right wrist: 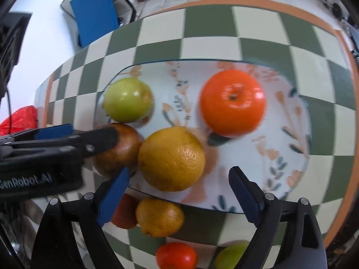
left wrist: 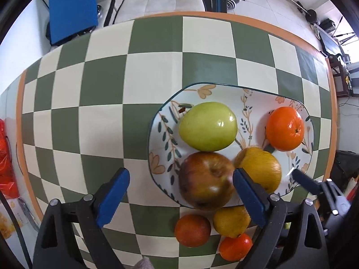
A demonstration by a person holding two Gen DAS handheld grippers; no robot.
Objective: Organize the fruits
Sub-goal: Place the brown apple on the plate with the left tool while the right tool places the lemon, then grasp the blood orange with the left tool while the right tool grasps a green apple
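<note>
Four fruits lie on the plate (left wrist: 203,89): green apple (left wrist: 208,126), red apple (left wrist: 205,180), yellow orange (left wrist: 261,169), orange (left wrist: 285,129). Three more are beside it on the table (left wrist: 101,78). Left gripper (left wrist: 180,198) and right gripper (right wrist: 178,194) both gape, gripping nothing.

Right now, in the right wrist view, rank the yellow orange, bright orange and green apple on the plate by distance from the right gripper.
1. Yellow orange: nearest, just ahead of the right gripper.
2. Bright orange: farther, ahead-right.
3. Green apple: similar range, ahead-left; too close to call.
</note>
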